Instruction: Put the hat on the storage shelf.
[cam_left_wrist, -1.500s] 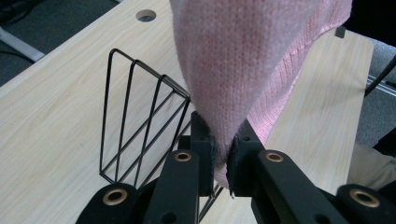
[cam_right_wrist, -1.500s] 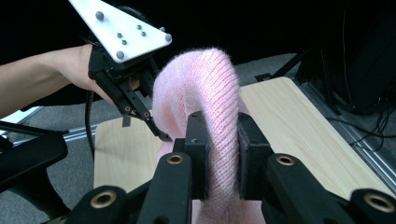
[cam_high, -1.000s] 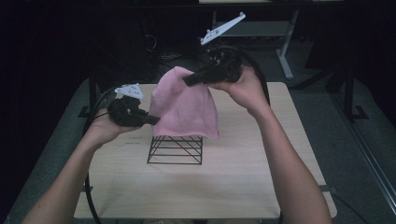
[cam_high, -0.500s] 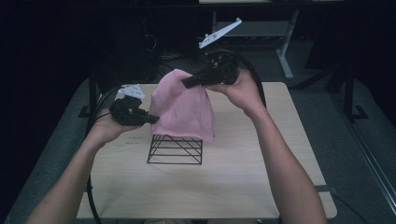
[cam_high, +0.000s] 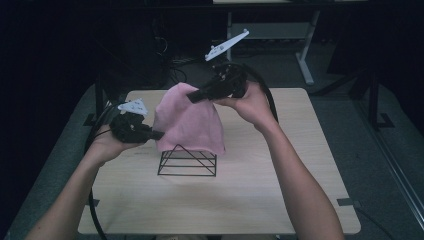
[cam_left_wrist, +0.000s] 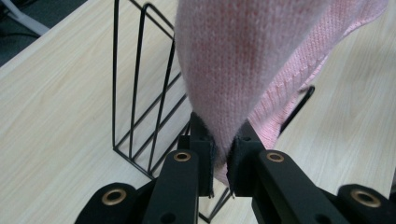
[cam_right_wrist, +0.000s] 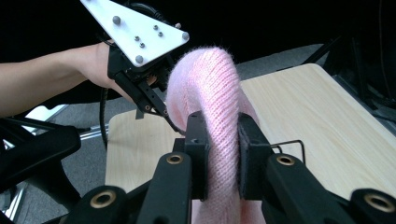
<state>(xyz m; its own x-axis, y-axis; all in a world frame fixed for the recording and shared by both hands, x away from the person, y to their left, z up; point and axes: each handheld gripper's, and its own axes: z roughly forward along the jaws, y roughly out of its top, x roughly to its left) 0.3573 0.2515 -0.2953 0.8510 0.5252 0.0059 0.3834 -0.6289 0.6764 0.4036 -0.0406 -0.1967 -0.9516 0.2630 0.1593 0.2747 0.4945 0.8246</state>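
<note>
A pink knitted cloth hangs between both grippers above a black wire rack at the middle of the wooden table. My left gripper is shut on the cloth's lower left edge. In the left gripper view its jaws pinch a thin fold of the cloth, with the rack just beyond. My right gripper is shut on the cloth's top. In the right gripper view its jaws squeeze a thick roll of the cloth. The cloth's lower hem drapes over the rack's top wires.
Black cables trail from both grippers off the table's left and back edges. A white desk frame stands on the dark floor behind the table. Bare tabletop lies in front of and to the right of the rack.
My right hand has sunk a little, lowering the cloth's top toward the rack. The left hand has stayed about where it was.
</note>
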